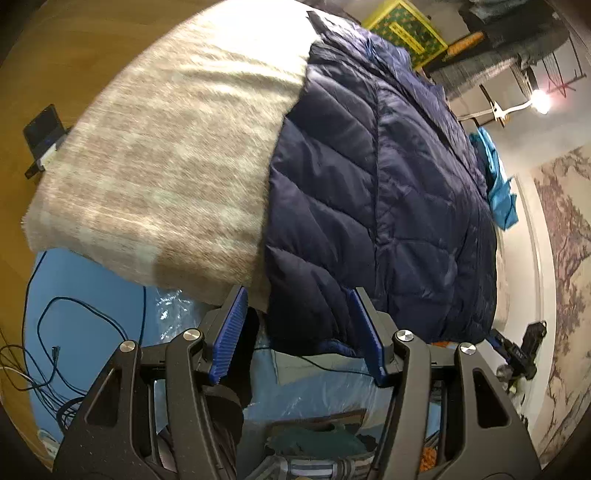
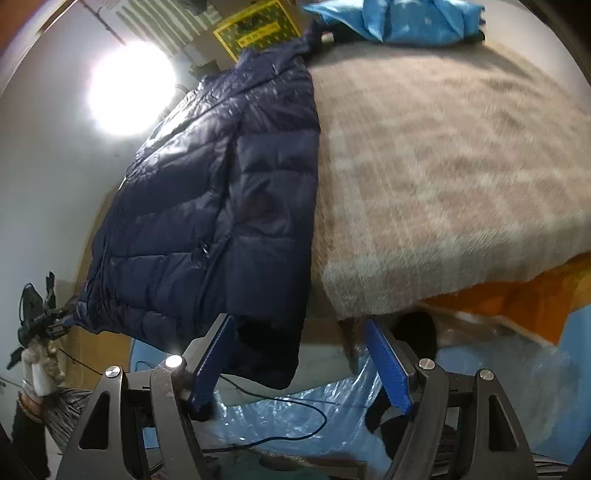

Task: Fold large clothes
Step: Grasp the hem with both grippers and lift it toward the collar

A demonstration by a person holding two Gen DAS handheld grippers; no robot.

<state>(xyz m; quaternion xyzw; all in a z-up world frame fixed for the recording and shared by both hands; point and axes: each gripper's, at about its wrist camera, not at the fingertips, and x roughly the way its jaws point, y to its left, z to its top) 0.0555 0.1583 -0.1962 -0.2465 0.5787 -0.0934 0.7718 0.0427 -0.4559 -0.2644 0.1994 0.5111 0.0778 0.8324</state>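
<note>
A navy quilted puffer jacket (image 1: 376, 206) lies on a beige fuzzy blanket (image 1: 166, 155) that covers a table, its hem hanging over the near edge. My left gripper (image 1: 299, 328) is open, just below the hanging hem, with nothing between its blue pads. In the right wrist view the jacket (image 2: 214, 206) lies left of the bare blanket (image 2: 443, 166). My right gripper (image 2: 299, 354) is open at the jacket's lower right corner, empty. The other gripper (image 2: 40, 317) shows small at the far left by the jacket's other corner.
A light blue garment (image 2: 399, 18) lies at the table's far side. Blue cables (image 1: 74, 332) and clear plastic wrap (image 2: 295, 417) lie on the blue floor below the table edge. A yellow-green patterned box (image 1: 406, 26) stands behind. A bright lamp (image 2: 129, 85) glares at the left.
</note>
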